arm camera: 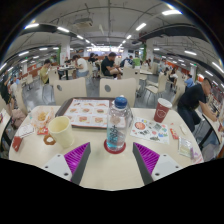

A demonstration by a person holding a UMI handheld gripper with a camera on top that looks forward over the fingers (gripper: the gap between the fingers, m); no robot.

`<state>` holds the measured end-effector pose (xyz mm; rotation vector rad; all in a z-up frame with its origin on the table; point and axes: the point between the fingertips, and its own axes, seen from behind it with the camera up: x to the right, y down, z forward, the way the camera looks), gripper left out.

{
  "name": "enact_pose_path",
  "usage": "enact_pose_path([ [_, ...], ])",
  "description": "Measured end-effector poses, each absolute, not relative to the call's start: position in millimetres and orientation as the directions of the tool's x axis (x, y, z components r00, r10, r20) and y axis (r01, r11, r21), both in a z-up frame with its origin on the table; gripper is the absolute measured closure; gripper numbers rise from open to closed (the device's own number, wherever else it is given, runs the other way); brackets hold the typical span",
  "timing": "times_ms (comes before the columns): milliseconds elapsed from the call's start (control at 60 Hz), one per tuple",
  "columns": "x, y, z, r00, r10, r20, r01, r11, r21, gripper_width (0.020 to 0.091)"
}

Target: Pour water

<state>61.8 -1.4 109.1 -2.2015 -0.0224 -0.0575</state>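
Fingers (112, 160) with ridged magenta pads stand apart, a clear plastic water bottle (117, 126) with a blue cap upright on the pale table (110, 170) between them, gaps either side. Left of the bottle, a yellowish cup (61, 131); right, beyond it, a red cup (162, 109).

Pale table (110, 168) set with drinkware and papers

A water bottle (117, 126) stands centre, a yellow cup (61, 130) beside it, a red cup (162, 109) farther off, and a printed sheet (89, 113) behind.
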Motion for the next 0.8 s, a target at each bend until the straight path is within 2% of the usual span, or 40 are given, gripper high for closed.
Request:
enact_pose_path([
  [167, 28, -82, 137, 0.998, -0.038, 0.045, 0.009, -0.656, -0.755, 0.0253],
  [300, 5, -117, 152, 0.999, -0.026, 0.047, 0.018, -0.659, -0.752, 0.0253],
  [800, -22, -142, 161, 0.998, 0.010, 0.056, 0.048, -0.667, -0.743, 0.0254],
])
